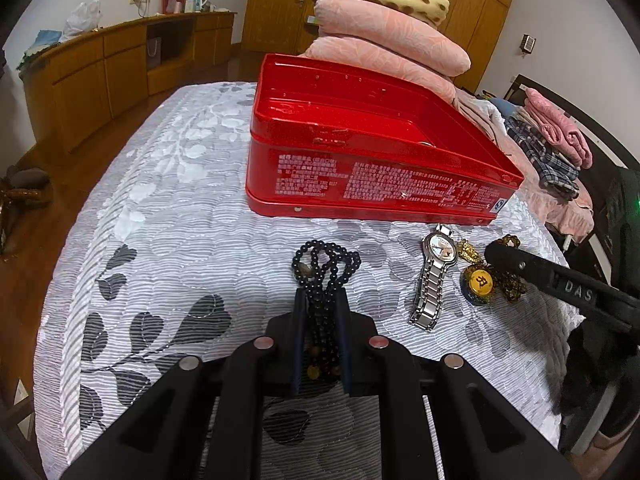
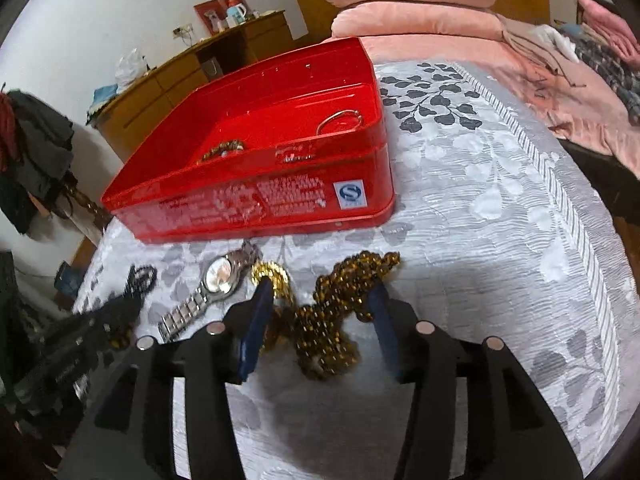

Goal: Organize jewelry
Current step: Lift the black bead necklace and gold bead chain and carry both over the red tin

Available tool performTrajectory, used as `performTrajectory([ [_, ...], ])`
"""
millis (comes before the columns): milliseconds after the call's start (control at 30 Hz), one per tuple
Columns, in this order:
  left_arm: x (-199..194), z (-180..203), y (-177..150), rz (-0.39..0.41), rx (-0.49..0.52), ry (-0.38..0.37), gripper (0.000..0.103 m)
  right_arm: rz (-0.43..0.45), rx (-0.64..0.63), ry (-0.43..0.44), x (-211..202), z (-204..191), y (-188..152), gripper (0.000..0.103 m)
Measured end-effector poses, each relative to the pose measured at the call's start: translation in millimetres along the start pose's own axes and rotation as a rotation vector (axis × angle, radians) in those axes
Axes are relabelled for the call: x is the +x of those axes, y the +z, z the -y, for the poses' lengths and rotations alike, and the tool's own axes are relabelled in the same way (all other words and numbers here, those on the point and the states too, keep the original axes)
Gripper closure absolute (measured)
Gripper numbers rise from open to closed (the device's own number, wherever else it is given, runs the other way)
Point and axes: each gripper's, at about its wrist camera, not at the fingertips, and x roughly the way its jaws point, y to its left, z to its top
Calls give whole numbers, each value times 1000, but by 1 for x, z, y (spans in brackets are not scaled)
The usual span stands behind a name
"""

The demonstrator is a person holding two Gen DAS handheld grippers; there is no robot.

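An open red tin box [image 1: 360,184] stands on the bed; in the right wrist view [image 2: 256,200] it holds a silver ring [image 2: 340,120] and a brown bead bracelet [image 2: 222,149]. My left gripper [image 1: 322,300] is shut on a black bead necklace [image 1: 324,264]. A silver watch [image 1: 434,276] lies to its right, also in the right wrist view [image 2: 212,284]. Next to it lie a gold pendant [image 1: 480,282] and a gold bead necklace [image 2: 340,312]. My right gripper [image 2: 322,292] is open, its fingers on either side of the gold necklace.
A grey leaf-patterned bedspread [image 1: 180,240] covers the bed. Folded pink blankets [image 1: 384,36] are stacked behind the box. Clothes [image 1: 552,148] lie at the right. A wooden cabinet [image 1: 112,68] stands along the far wall.
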Motion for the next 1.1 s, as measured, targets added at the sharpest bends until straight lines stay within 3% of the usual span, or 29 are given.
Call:
performTrajectory([
  [67, 0, 0, -1, 0, 1, 0, 89, 5, -2, -7, 2, -1, 1, 59],
  [167, 0, 0, -1, 0, 2, 1, 89, 9, -24, -50, 2, -2, 2, 75],
  [333, 0, 0, -1, 2, 3, 0, 89, 11, -49, -15, 1, -6, -1, 82],
  [800, -10, 16, -4, 30, 20, -35, 89, 99, -108, 18, -40, -17, -7, 86],
  [1100, -28, 24, 0, 89, 34, -5, 89, 132, -124, 26, -57, -24, -9, 86],
])
